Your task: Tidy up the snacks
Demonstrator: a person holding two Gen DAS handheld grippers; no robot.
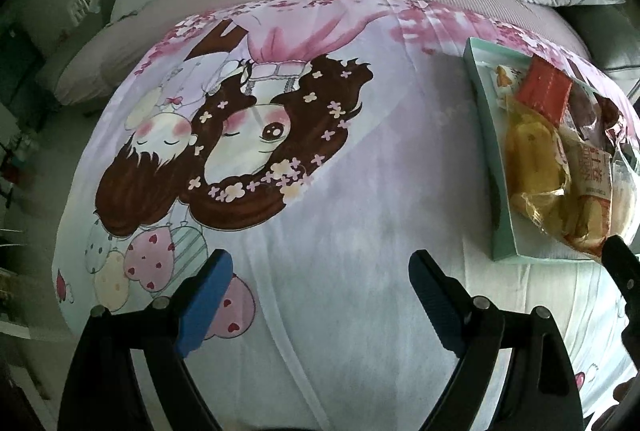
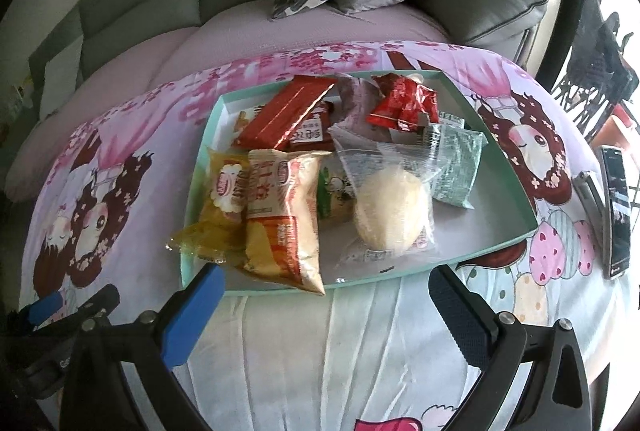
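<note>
The left gripper [image 1: 320, 271] stood spread wide and empty over bare cartoon-print cloth [image 1: 320, 171] covering the table; from it the teal tray [image 1: 486, 135] of snacks lay off at about two o'clock, well apart, its long side running away from the camera.

The right gripper [image 2: 326, 287] was also spread and empty, and it was much the nearer one: the teal tray [image 2: 516, 191] sat dead ahead at twelve o'clock, its near rim just beyond the fingertips. Just past the left finger, at about eleven o'clock, the orange-and-cream chip bag [image 2: 280, 215] lay lengthwise toward the gripper, its bottom corner hanging over the near rim, with a yellow chip bag [image 2: 224, 199] touching its left side. At one o'clock sat a clear-wrapped round bun [image 2: 390, 207]. Judging by this, the overhanging chip bag looked the likeliest next pick for the right gripper, needing only a short forward reach.
</note>
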